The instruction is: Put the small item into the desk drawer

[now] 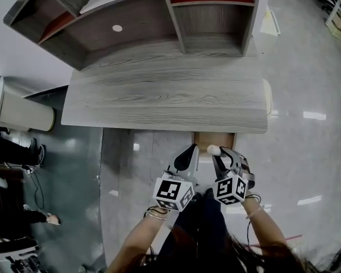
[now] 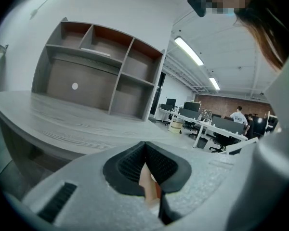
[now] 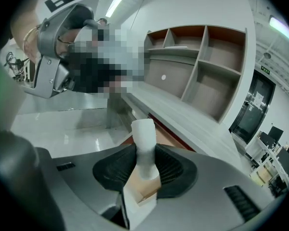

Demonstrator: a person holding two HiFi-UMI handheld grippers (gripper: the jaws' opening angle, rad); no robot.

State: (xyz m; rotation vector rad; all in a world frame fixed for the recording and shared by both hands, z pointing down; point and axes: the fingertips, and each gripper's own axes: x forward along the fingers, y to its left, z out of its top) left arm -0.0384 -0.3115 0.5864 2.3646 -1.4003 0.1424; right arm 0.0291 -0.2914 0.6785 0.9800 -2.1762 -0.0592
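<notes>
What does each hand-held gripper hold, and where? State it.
The right hand-held gripper clamps the small white item by its lower part; the left hand-held gripper holds nothing.

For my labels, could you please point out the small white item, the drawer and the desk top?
small white item (image 3: 144, 137): right gripper view, its upper part.
drawer (image 1: 207, 138): head view, its brown inside.
desk top (image 1: 165, 95): head view, bare middle.
</notes>
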